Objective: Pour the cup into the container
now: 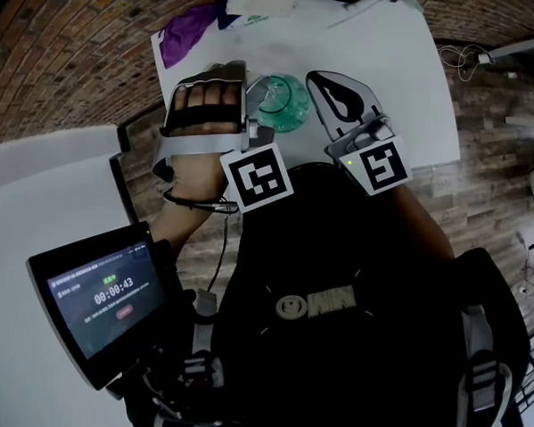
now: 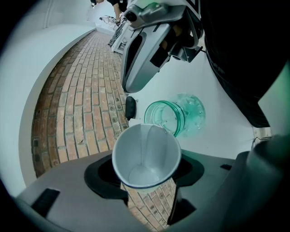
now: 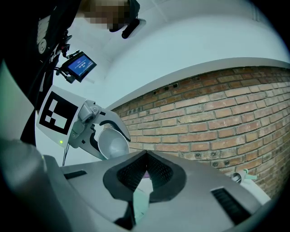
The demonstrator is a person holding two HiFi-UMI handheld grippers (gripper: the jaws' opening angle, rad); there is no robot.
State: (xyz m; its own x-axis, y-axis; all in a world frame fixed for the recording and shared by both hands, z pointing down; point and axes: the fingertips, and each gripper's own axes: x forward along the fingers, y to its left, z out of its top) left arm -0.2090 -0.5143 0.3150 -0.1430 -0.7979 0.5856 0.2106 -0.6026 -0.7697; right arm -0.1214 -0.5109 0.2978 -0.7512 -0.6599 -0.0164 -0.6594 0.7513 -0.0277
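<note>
Cup (image 2: 145, 156) is clamped in the left tool (image 2: 146, 176) and tipped, its rim just beside the mouth of the green container (image 2: 174, 117) on the white desk (image 2: 217, 131). The pouring step is judged in hand (contents not discernible). Right tool (image 3: 145, 170) is closed on nothing, near the container. Next move calls for a steeper tip with the rim over the mouth.

Grey left claw (image 2: 147, 176), black shirt (image 1: 358, 248)
</note>
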